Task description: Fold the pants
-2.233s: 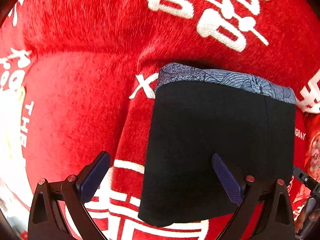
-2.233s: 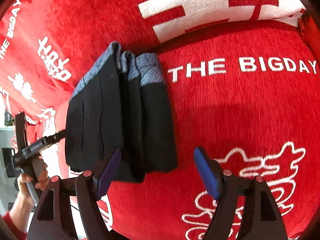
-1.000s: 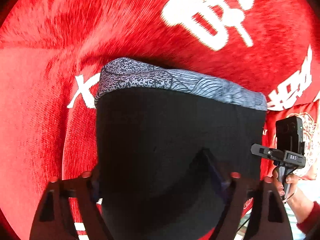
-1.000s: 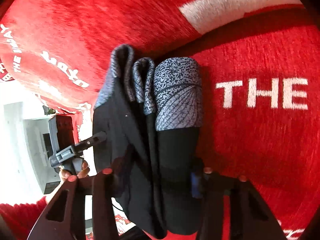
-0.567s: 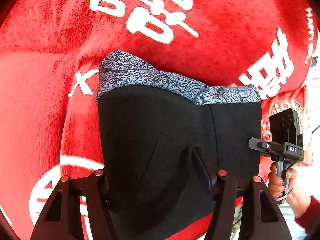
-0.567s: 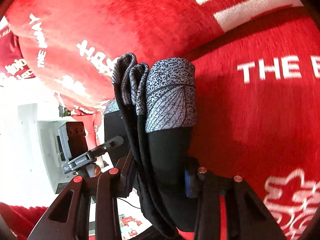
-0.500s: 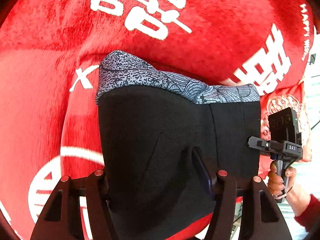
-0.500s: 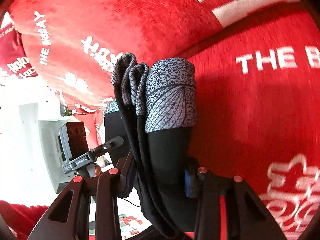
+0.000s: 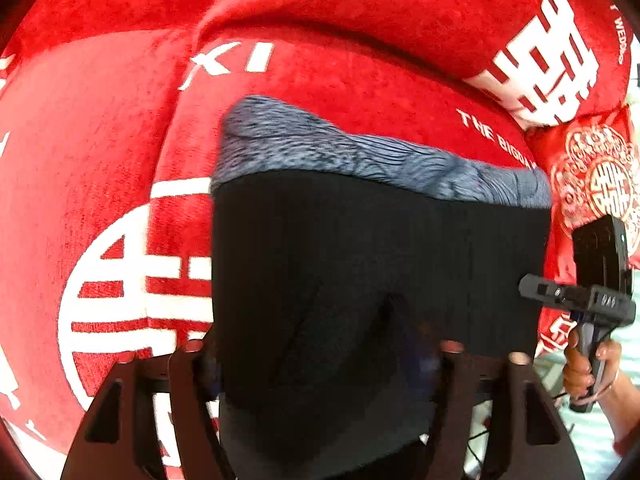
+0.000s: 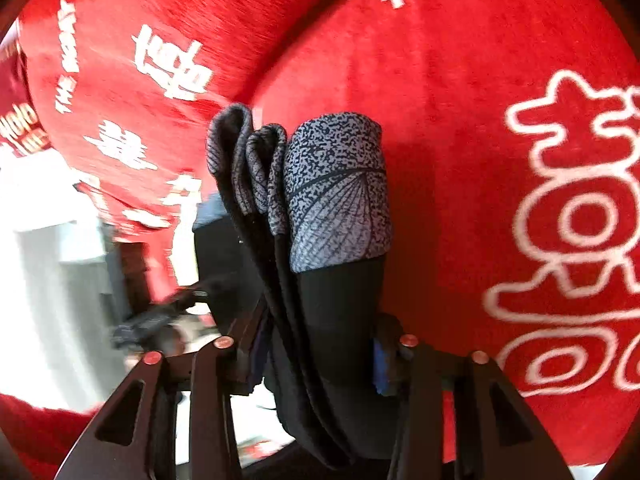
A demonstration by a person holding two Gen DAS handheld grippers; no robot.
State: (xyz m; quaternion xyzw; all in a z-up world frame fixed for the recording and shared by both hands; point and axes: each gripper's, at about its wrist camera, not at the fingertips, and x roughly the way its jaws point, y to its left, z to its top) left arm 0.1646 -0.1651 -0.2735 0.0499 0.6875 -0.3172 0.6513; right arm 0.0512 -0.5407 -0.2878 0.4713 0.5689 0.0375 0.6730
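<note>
Pants, black and folded into a thick bundle with a grey patterned waistband (image 9: 376, 264), hang between the fingers of both grippers, lifted above the red plush blanket with white lettering (image 9: 100, 128). The left gripper (image 9: 320, 364) has the bundle's broad face filling the gap between its fingers, the cloth bulging over both fingertips and creasing at the right one; its jaws have just been opening, yet the pads look pressed into the fabric, so it grasps the pants. The right gripper (image 10: 316, 344) clamps the bundle's layered edge (image 10: 332, 280) (three folds of waistband stand up beyond the fingertips), its blue pads squeezed against the cloth on either side, its jaws likewise just widened. Beyond the left gripper's right finger, a hand (image 9: 588, 368) grips the other tool's handle, beside a red embroidered cushion (image 9: 592, 176)
</note>
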